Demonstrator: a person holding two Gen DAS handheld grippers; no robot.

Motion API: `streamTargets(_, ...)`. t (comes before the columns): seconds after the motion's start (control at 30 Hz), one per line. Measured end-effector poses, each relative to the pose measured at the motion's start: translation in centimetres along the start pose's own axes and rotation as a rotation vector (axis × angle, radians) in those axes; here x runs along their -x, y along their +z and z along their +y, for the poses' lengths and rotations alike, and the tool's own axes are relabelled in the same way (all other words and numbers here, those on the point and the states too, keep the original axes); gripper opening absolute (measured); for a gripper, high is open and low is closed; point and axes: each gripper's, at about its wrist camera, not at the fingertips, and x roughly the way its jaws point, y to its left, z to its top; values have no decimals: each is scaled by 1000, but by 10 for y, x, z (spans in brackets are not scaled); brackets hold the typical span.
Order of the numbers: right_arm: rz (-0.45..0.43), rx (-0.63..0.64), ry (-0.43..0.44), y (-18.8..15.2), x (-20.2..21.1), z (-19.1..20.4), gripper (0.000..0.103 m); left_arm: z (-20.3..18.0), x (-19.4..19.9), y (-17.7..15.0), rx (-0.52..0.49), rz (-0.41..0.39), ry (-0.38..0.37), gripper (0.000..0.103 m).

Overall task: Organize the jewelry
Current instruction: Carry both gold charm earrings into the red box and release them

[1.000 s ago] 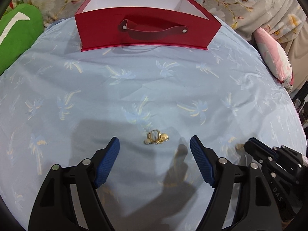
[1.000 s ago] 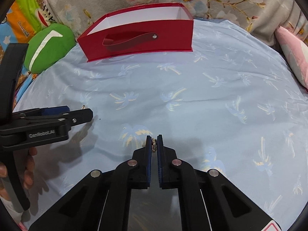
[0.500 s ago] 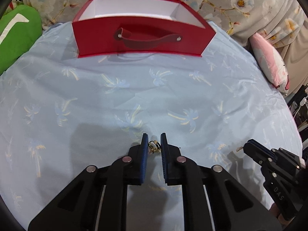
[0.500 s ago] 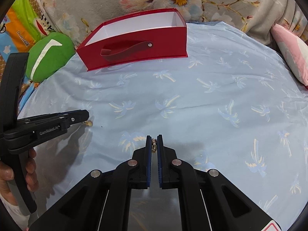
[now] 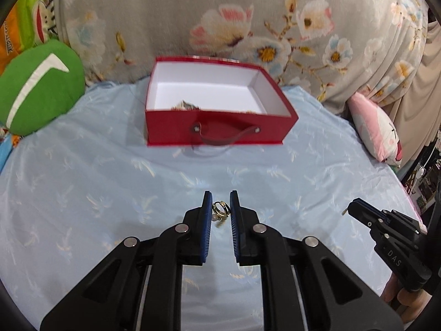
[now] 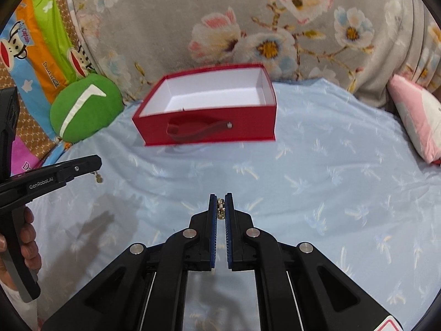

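Above a pale blue palm-print bedsheet (image 5: 82, 193), the left gripper (image 5: 221, 209) clamps a gold ring cluster with a pearl (image 5: 220, 211), while the right gripper (image 6: 220, 207) pinches a small gold jewelry piece (image 6: 220, 208). Both hang in front of the open red cardboard box with a strap handle (image 5: 220, 132).

Red cardboard box (image 5: 220, 132): matt red outside, smooth white paper lining.
Pale blue palm-print cloth sheet (image 5: 82, 193), beneath box: soft, matt, creased.
Gold metal ring cluster (image 5: 220, 211): glossy.
Left gripper (image 5: 221, 212) pads: blue ribbed rubber; black matt plastic arms.
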Motion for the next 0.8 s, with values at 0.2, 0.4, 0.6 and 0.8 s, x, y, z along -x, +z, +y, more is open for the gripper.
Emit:
streamTargets(0.2,-84,28,-5,31,18,2,4,6,29,25,-17,-87,26,12)
streamTargets(0.4,-144,47,-9,56,27,3,4,8,55,43,-34,-172,23,12)
streamTargets(0.6,-185,86,-8,75,29,12,4,10,66,52,-35,-211,6,12)
streamTargets(0.8,-216,112,9,96,24,21,4,12,66,63,-41,-233,6,12)
